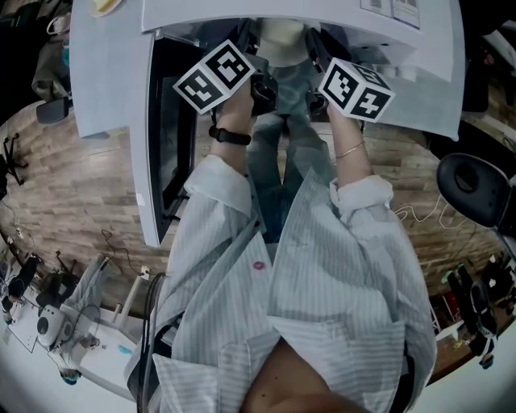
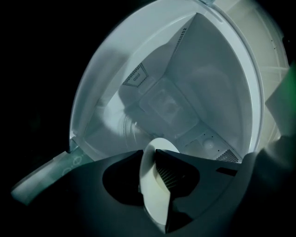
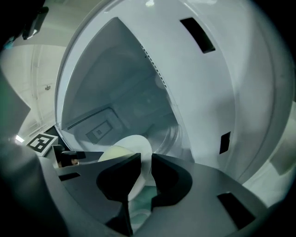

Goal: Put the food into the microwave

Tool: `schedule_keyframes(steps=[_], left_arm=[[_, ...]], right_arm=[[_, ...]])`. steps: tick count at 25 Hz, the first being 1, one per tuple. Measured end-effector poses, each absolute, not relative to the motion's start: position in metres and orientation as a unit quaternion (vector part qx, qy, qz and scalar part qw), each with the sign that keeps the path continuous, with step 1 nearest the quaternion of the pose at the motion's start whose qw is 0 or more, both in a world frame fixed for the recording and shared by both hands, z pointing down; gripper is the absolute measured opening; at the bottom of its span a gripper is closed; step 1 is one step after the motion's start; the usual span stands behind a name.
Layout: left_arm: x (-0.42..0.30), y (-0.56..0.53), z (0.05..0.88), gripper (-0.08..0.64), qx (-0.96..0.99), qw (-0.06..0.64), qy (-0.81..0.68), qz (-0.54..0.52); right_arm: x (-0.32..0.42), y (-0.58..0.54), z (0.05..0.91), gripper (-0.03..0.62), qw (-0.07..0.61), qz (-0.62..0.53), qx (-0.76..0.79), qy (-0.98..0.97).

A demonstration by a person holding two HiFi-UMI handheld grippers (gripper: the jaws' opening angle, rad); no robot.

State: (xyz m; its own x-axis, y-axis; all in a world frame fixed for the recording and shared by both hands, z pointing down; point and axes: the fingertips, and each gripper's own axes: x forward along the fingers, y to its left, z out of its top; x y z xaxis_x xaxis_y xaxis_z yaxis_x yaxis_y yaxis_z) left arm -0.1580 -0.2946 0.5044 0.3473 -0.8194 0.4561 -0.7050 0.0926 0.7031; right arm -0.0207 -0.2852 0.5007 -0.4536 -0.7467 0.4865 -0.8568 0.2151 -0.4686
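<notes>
Left tongs (image 2: 155,172) stand slightly apart, a white plate (image 2: 152,199) rim edge-on between them, at the open microwave (image 2: 203,69) cavity's mouth; glass turntable (image 2: 121,126) on its floor.

Overhead room light falls evenly in the head view. The white microwave (image 1: 322,16) top is nearly blown out, the striped shirt (image 1: 339,266) is crisp, and the wooden floor (image 1: 81,177) bows with the lens while the corners drop to black.

The left gripper view is dim, its whole left side lost in dark vignette. The microwave's cavity glows a cool pale grey, brightest at the upper right. The left tongs (image 2: 149,152) show as a black silhouette, with the plate (image 2: 155,199) rim soft between them.

The right gripper view is brighter. There the cavity wall is washed almost white, the right tongs (image 3: 145,156) sit in shadow, and the edges are smeared and curved.
</notes>
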Motion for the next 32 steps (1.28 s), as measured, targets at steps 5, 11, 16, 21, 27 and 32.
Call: schedule_keyframes(steps=[5,11,16,21,27,32], left_arm=[[-0.16,-0.308,0.502,0.08,0.677,0.456,-0.576,-0.044],[-0.164,-0.321,0.505,0.087,0.686,0.44,-0.58,-0.019],[-0.165,-0.328,0.504,0.091,0.688,0.429,-0.586,-0.005],[-0.166,-0.334,0.505,0.092,0.691,0.419,-0.59,-0.002],[-0.169,-0.343,0.508,0.094,0.699,0.401,-0.591,0.026],[-0.168,-0.346,0.506,0.094,0.71,0.383,-0.59,0.042]], right_arm=[[-0.024,-0.295,0.499,0.075,0.074,0.351,0.521,-0.774],[-0.03,-0.303,0.504,0.078,0.081,0.345,0.533,-0.768],[-0.032,-0.31,0.505,0.08,0.084,0.344,0.537,-0.766],[-0.03,-0.317,0.51,0.081,0.096,0.339,0.542,-0.763],[-0.034,-0.325,0.511,0.084,0.112,0.316,0.538,-0.773],[-0.032,-0.325,0.512,0.084,0.121,0.307,0.539,-0.775]])
